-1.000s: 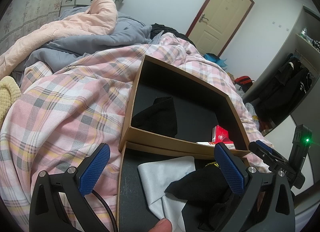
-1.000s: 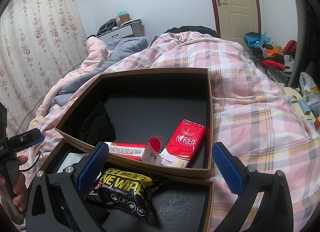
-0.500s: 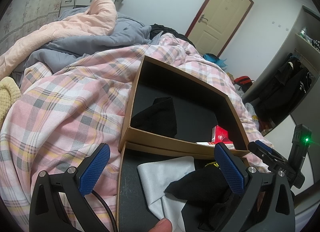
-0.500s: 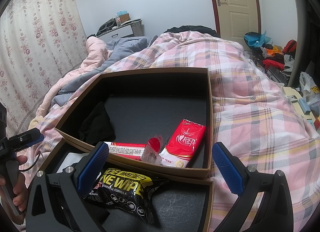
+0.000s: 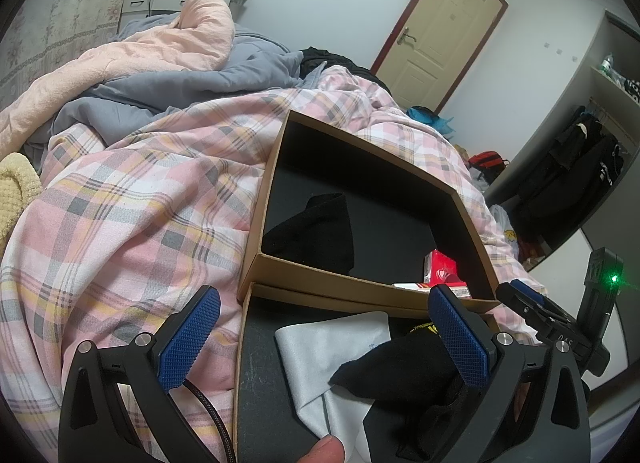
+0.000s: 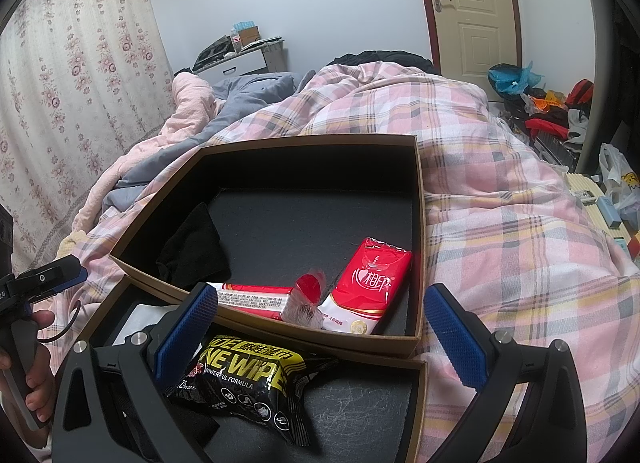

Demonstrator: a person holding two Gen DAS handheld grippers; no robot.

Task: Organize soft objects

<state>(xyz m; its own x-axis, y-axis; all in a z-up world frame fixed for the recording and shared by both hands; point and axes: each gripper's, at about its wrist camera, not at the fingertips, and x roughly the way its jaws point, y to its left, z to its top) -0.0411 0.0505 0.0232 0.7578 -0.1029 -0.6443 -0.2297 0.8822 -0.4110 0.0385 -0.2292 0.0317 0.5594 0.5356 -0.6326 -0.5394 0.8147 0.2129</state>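
Both hand-held grippers, left [image 5: 324,339] & right [image 6: 320,331], gape wide w/ nothing held; black sock [image 5: 404,363] lies in near tray [image 5: 256,383] on grey cloth [image 5: 332,347], so a grab could snag cloth too.

The near box [image 5: 245,347] is running off the bottom edge in both views. The left tool's right finger [image 5: 460,337] is covering part of the black cloth [image 5: 404,359] and most of the wipes pack [image 6: 244,381]. The far box's front wall [image 6: 280,323] is hiding the lower end of the red packs [image 6: 372,287]. The pack's small print is too tiny to read.
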